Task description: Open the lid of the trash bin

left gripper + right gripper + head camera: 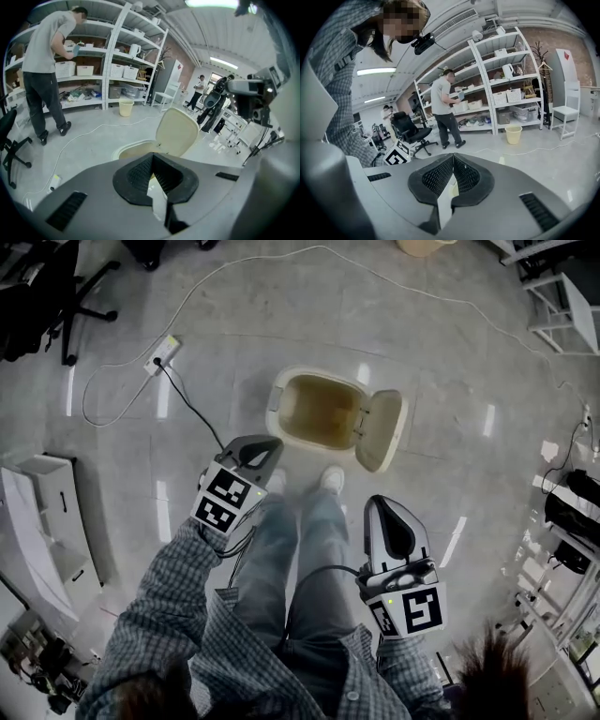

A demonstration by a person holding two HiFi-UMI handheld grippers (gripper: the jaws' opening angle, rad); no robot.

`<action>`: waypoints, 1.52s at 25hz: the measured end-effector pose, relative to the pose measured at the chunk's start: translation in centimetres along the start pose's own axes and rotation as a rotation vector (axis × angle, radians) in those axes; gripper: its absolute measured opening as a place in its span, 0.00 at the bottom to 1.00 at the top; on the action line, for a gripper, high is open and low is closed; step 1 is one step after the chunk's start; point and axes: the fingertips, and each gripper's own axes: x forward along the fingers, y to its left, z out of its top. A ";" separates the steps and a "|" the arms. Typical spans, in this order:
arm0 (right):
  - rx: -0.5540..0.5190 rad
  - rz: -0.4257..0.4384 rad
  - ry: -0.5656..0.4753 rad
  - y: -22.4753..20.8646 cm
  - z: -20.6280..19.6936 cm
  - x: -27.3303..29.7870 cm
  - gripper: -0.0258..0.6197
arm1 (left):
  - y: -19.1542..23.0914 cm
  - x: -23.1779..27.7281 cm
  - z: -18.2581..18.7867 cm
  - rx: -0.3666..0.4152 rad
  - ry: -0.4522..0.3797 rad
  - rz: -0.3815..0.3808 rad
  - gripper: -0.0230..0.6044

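The cream trash bin (pixel 278 393) stands on the floor just ahead of my feet, its empty inside showing. Its lid (pixel 382 430) is swung open to the right and stands up. The left gripper (pixel 268 442) hovers just short of the bin's near left corner, shut, holding nothing. In the left gripper view the bin's rim (pixel 127 149) and raised lid (pixel 176 132) lie right beyond the left gripper (pixel 152 155). Lower right, the right gripper (pixel 379 502) is held near my leg, shut and empty. The right gripper (pixel 453 157) faces the shelves, and the bin is out of that view.
A white power strip (pixel 165 350) with a long cable lies on the floor to the bin's left. An office chair (pixel 45 294) stands far left and a white cabinet (pixel 49 510) near left. A person (pixel 44 70) works at shelving beside a yellow bucket (pixel 125 107).
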 end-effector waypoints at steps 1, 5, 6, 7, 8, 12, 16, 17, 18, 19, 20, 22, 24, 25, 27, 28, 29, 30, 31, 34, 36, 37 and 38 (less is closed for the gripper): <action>-0.006 0.000 -0.004 0.0 0.6 -0.1 0.07 | -0.2 -0.5 0.7 0.013 -0.002 -0.005 0.04; -0.020 -0.002 -0.011 0.3 2.5 -0.8 0.07 | 0.1 -3.6 3.4 0.006 -0.045 0.033 0.04; -0.024 -0.004 -0.015 0.3 2.9 -0.9 0.07 | 0.3 -4.5 4.3 0.003 -0.064 0.046 0.04; -0.027 -0.006 -0.021 0.3 3.4 -1.0 0.07 | 0.3 -5.3 5.3 0.003 -0.084 0.055 0.04; -0.028 -0.010 -0.026 0.3 3.9 -1.2 0.07 | 0.2 -6.2 6.2 0.003 -0.104 0.059 0.04; -0.016 -0.041 -0.037 0.3 5.0 -2.5 0.07 | -1.9 -9.6 9.2 0.002 -0.163 0.051 0.04; -0.023 -0.065 -0.061 0.0 7.0 -3.2 0.07 | -4.1 -12.8 11.3 0.045 -0.185 0.014 0.04; -0.029 -0.066 -0.072 -0.1 7.8 -3.2 0.07 | -4.4 -13.5 11.6 0.061 -0.185 0.008 0.04; -0.035 -0.065 -0.083 -0.2 8.6 -3.3 0.07 | -4.6 -14.2 12.0 0.074 -0.188 0.007 0.04; -0.042 -0.062 -0.092 -0.3 9.4 -3.3 0.07 | -4.7 -14.9 12.4 0.080 -0.194 0.010 0.04; -0.051 -0.059 -0.102 -0.3 10.1 -3.4 0.07 | -4.8 -15.7 13.0 0.082 -0.201 0.016 0.04; -0.072 -0.055 -0.120 -0.3 11.8 -3.5 0.07 | -4.9 -17.1 14.2 0.084 -0.218 0.034 0.04; -0.085 -0.055 -0.139 -0.1 13.1 -3.6 0.07 | -5.0 -18.5 15.5 0.088 -0.245 0.053 0.04; -0.089 -0.054 -0.146 0.0 13.6 -3.7 0.07 | -5.0 -19.1 16.1 0.090 -0.257 0.062 0.04; -0.096 -0.043 -0.155 0.5 14.3 -3.8 0.07 | -5.1 -20.3 16.9 0.092 -0.276 0.082 0.04; -0.101 -0.036 -0.160 0.8 14.6 -3.9 0.07 | -5.2 -20.9 17.4 0.092 -0.288 0.093 0.04; -0.105 -0.028 -0.166 1.0 15.1 -3.9 0.07 | -5.2 -21.4 17.9 0.090 -0.303 0.103 0.04; -0.110 -0.022 -0.174 1.1 15.6 -4.0 0.07 | -5.2 -21.9 18.5 0.086 -0.320 0.112 0.04; -0.116 -0.017 -0.182 1.3 16.1 -4.0 0.07 | -5.3 -22.4 19.1 0.081 -0.338 0.119 0.04; -0.139 -0.009 -0.201 1.6 17.6 -4.1 0.07 | -5.7 -23.6 20.8 0.082 -0.385 0.135 0.04; -0.160 0.000 -0.210 1.8 18.6 -4.2 0.07 | -5.9 -24.2 21.7 0.097 -0.406 0.146 0.04; -0.174 0.006 -0.213 1.9 19.0 -4.1 0.07 | -5.9 -24.5 22.2 0.101 -0.416 0.153 0.04; -0.191 0.013 -0.217 1.9 19.5 -4.1 0.07 | -5.9 -24.8 22.6 0.102 -0.427 0.161 0.04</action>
